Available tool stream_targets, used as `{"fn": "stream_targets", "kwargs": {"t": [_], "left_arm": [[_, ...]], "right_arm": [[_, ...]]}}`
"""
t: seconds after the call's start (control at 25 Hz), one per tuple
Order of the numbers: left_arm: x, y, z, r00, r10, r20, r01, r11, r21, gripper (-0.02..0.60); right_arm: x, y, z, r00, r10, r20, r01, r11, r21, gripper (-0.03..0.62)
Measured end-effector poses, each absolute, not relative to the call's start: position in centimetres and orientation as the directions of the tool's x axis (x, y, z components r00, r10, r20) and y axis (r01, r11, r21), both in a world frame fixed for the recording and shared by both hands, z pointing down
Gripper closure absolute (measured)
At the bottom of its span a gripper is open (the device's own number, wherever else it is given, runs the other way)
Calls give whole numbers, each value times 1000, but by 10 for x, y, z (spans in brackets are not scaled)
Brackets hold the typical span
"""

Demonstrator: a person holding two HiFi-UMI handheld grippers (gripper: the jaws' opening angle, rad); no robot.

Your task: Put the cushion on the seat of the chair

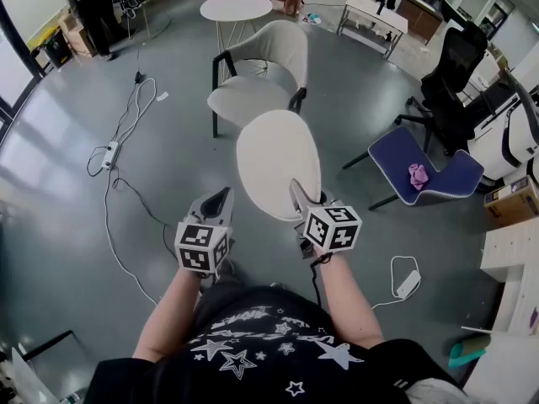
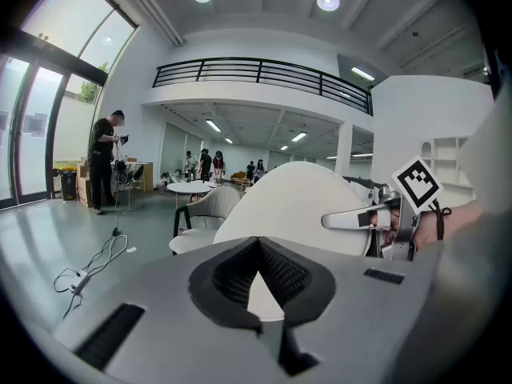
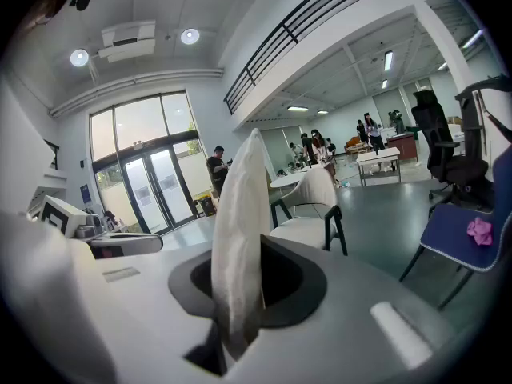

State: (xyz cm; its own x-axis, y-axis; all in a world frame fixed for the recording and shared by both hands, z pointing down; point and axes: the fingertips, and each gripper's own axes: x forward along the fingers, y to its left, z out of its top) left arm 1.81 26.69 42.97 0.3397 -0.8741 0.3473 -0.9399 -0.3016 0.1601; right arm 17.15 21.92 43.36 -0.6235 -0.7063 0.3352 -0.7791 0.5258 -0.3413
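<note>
Right gripper (image 1: 297, 194) was pinching the near rim of the cushion (image 1: 278, 162), which hung in the air just ahead of both grippers, short of the chair (image 1: 253, 101). It looked light and padded yet firm enough to keep its shape, so a rim hold seemed sound. Left gripper (image 1: 221, 197), jaws pressed together and empty, sat just beside the cushion's left edge.
</note>
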Motion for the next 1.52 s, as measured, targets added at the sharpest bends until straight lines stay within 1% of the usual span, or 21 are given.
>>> {"fn": "stream_targets", "kwargs": {"t": [0.32, 0.64, 0.92, 1.28, 1.52], "left_arm": [[23, 272, 424, 335, -882, 331, -940, -292, 174, 574], [10, 267, 430, 350, -880, 320, -933, -296, 207, 574], [-28, 244, 437, 362, -874, 323, -926, -299, 229, 574], [-81, 223, 445, 400, -859, 321, -910, -331, 247, 574], [-107, 219, 452, 423, -847, 323, -900, -350, 261, 574]], "right_arm": [[183, 229, 432, -620, -703, 348, -783, 528, -328, 542], [175, 220, 430, -610, -709, 355, -792, 523, -316, 542], [146, 197, 425, -608, -723, 329, -789, 503, -352, 542], [99, 182, 451, -554, -726, 407, -830, 442, -339, 540], [77, 183, 458, -546, -722, 425, -835, 425, -349, 540]]}}
